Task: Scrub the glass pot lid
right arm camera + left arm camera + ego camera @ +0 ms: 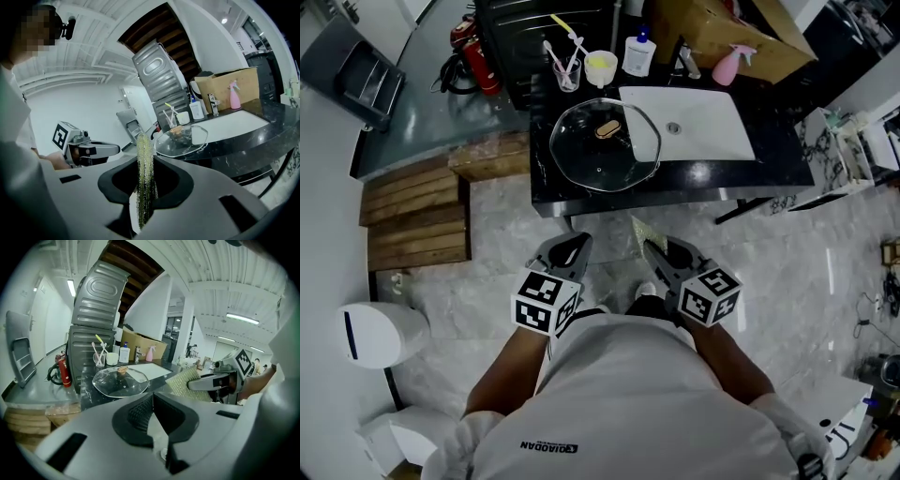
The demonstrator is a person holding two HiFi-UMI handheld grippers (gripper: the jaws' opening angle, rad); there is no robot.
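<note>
The right gripper (656, 253) clamps a yellow-green scouring pad (144, 168) edge-up, ready for scrubbing, the left gripper (570, 249) is closed on nothing, and the glass pot lid (600, 145) lies at twelve o'clock on the black counter (773, 161).

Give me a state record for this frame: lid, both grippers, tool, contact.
lid: glass pot lid, knob up, on the black counter, one edge overlapping the white sink
left gripper: shut, empty
right gripper: shut on scrub pad, pad standing edge-on
contact: neither gripper touches the lid; both are held near the person's body, short of the counter
</note>
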